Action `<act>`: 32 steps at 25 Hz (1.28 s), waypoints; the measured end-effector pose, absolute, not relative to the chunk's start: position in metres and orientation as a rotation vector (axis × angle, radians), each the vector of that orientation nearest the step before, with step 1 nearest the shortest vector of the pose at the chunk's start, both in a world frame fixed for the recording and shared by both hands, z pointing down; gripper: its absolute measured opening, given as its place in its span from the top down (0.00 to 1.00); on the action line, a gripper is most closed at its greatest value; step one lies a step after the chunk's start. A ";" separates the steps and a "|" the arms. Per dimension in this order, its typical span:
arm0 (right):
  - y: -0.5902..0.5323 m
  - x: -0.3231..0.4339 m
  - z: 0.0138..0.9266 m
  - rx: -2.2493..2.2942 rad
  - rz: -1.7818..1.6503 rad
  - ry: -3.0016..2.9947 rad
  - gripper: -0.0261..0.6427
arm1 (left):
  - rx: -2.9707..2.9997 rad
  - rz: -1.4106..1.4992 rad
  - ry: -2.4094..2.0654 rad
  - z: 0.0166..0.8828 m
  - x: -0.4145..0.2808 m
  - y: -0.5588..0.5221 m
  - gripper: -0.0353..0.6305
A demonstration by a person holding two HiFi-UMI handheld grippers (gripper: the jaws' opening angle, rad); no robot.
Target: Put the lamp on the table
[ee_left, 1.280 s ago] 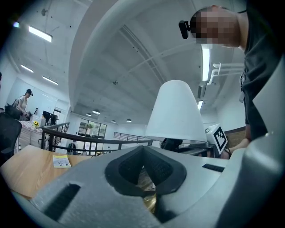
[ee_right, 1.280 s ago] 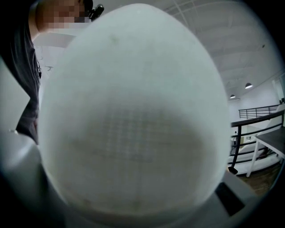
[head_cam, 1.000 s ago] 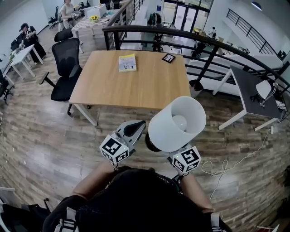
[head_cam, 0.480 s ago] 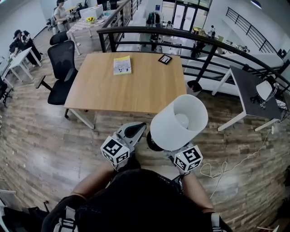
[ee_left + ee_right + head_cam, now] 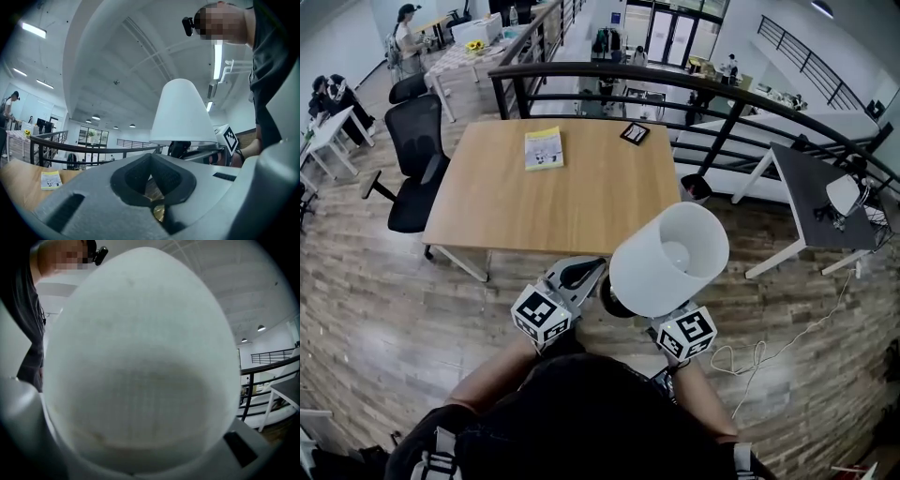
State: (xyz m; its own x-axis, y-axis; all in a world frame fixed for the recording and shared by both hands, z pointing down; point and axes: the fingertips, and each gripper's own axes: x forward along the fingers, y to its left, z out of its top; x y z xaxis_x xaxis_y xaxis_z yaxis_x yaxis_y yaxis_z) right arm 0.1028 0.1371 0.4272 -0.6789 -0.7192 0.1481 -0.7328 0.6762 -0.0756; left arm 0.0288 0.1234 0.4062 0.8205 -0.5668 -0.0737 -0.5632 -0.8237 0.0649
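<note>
The lamp (image 5: 668,260) has a white cone shade and a black base (image 5: 612,298), and it hangs in the air short of the wooden table (image 5: 581,197). My right gripper (image 5: 661,321) carries it from below; the shade hides the jaws, and only its marker cube (image 5: 687,333) shows. In the right gripper view the shade (image 5: 140,366) fills nearly the whole picture. My left gripper (image 5: 584,271) is shut and empty, just left of the lamp's base. In the left gripper view its closed jaws (image 5: 151,171) sit below the shade (image 5: 182,115).
A yellow booklet (image 5: 543,148) and a small black item (image 5: 634,133) lie on the table's far half. A black railing (image 5: 675,80) runs behind the table. A black office chair (image 5: 412,159) stands at its left, a dark side table (image 5: 816,197) at the right. A white cable (image 5: 750,361) lies on the floor.
The table has come nearer and drifted left in the head view. Both grippers and the lamp keep the same pose relative to each other.
</note>
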 end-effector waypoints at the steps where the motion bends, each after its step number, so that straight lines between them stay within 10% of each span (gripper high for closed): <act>1: 0.128 0.099 0.428 1.209 0.197 -2.776 0.80 | 2.960 -0.142 -0.916 0.407 0.026 0.114 0.94; 32: -0.104 0.000 0.432 1.275 0.231 -2.708 0.80 | 2.920 -0.174 -0.835 0.411 -0.082 -0.119 0.94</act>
State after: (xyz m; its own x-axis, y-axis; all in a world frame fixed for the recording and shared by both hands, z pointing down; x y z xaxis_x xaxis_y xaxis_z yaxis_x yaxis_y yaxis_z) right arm 0.0000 -0.1040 0.4318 -0.6315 -0.7516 0.1906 -0.7730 0.6295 -0.0789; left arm -0.0818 -0.1190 0.4113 0.8430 -0.5316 -0.0819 -0.5203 -0.8445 0.1269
